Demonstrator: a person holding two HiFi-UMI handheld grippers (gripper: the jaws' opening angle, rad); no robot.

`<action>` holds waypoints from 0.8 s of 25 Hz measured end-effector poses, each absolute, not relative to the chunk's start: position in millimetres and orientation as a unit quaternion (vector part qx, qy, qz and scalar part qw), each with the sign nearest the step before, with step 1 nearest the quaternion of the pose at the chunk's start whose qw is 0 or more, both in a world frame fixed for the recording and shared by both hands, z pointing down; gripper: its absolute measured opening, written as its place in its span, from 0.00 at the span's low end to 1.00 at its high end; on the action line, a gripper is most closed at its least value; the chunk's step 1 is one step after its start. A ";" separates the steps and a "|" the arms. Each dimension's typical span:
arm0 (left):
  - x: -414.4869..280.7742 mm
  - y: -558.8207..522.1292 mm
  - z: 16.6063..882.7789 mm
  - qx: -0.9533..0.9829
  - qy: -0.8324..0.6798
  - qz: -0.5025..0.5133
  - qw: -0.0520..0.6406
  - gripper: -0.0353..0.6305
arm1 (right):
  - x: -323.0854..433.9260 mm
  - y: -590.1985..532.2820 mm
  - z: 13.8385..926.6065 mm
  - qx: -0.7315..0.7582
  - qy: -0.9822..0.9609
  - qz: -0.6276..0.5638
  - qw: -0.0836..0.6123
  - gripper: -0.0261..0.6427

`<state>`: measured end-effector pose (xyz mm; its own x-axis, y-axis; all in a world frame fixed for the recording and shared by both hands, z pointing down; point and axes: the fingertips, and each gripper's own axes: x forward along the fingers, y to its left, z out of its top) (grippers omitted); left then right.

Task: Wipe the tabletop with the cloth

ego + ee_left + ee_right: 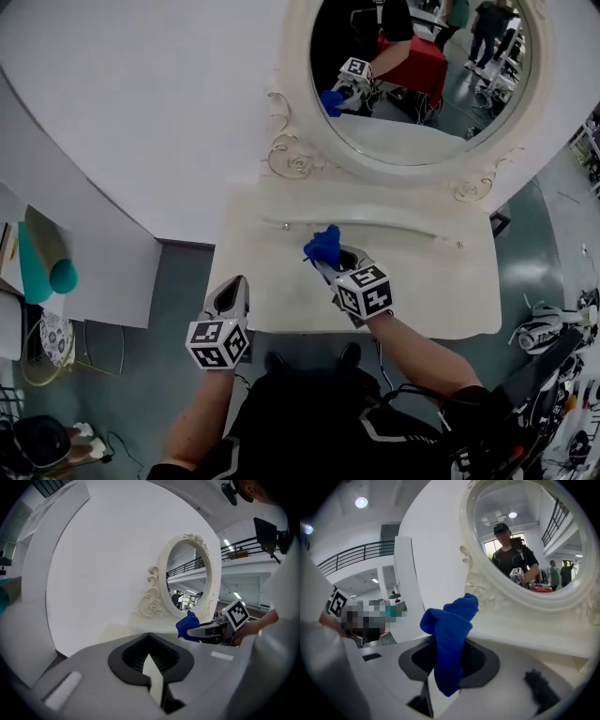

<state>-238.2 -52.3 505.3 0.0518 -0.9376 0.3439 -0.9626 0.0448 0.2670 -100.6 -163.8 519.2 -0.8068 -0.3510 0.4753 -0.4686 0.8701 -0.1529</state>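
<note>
A bunched blue cloth [324, 245] is held a little above the middle of the cream tabletop [431, 291]. My right gripper [332, 263] is shut on the cloth [449, 639], which sticks up out of the right gripper [446, 670] and hangs over its jaws. My left gripper [232, 292] hovers at the table's front left edge, shut, with nothing between its pads. From the left gripper [152, 665] I see the cloth [187, 626] off to the right, just in front of the mirror.
An oval mirror [422, 84] in an ornate cream frame stands at the table's back, above a low raised ledge [375, 223]. A white wall panel [112, 272] and a teal roll [42, 267] are at the left. Shoes [544, 328] lie on the floor at the right.
</note>
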 end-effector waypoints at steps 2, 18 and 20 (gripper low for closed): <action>-265.3 -36.3 508.2 0.674 -0.703 0.027 0.223 0.07 | -137.7 -149.0 523.4 0.192 -0.946 0.131 0.225 0.23; -391.2 40.4 545.0 0.638 -0.732 0.040 0.234 0.07 | -341.3 -62.8 595.7 0.099 -0.948 0.106 0.283 0.23; -397.0 41.6 547.1 0.637 -0.732 0.039 0.237 0.07 | -353.1 -60.2 607.5 0.102 -0.945 0.104 0.295 0.23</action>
<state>-397.0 41.6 547.1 -0.0751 -0.9144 0.3977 -0.9519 0.1846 0.2447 -353.1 -60.2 607.5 -0.8057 -0.1312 0.5777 -0.2533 0.9578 -0.1358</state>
